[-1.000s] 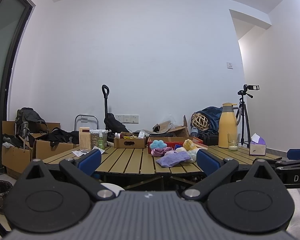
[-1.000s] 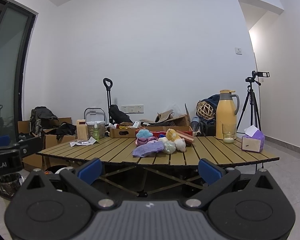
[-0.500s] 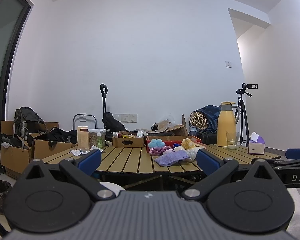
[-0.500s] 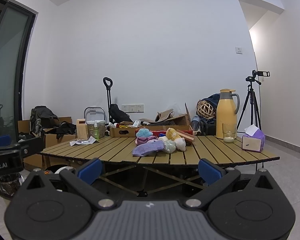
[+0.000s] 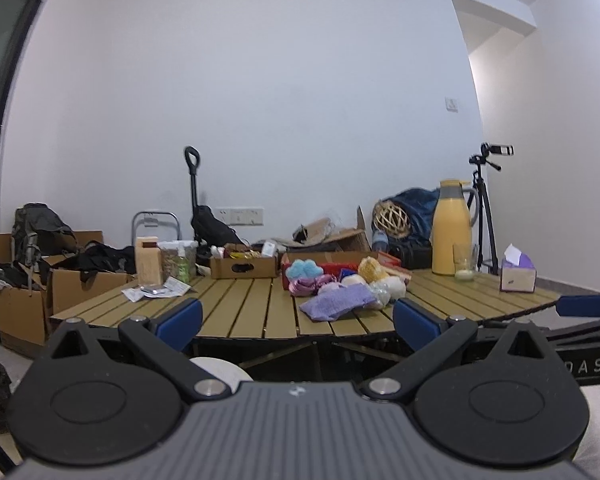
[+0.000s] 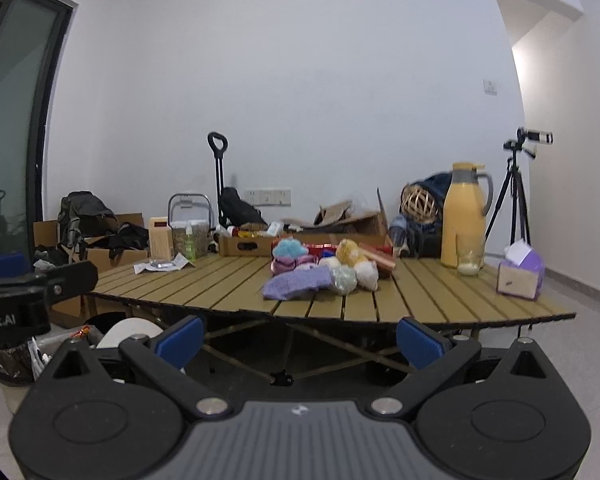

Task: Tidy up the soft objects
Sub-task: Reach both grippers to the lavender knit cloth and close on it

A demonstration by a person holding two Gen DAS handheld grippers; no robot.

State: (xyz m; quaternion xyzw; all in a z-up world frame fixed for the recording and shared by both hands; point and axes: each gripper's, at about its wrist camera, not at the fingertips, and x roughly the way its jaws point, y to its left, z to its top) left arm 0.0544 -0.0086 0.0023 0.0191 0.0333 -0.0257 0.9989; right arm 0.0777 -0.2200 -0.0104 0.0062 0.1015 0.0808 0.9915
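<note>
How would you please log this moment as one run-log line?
phase: approach | left gripper: open, empty | right gripper: open, empty | soft pile: untouched on slatted table

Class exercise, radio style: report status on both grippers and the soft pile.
Left gripper open, empty. Right gripper open, empty. Soft pile untouched on slatted table, beyond the grippers. Nothing in the way.

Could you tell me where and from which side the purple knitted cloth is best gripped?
Probably the purple knitted cloth's near edge, approached from the table's front. It lies flat at the heap's front, with plush balls crowding behind and beside it, and that edge faces bare slats.
</note>
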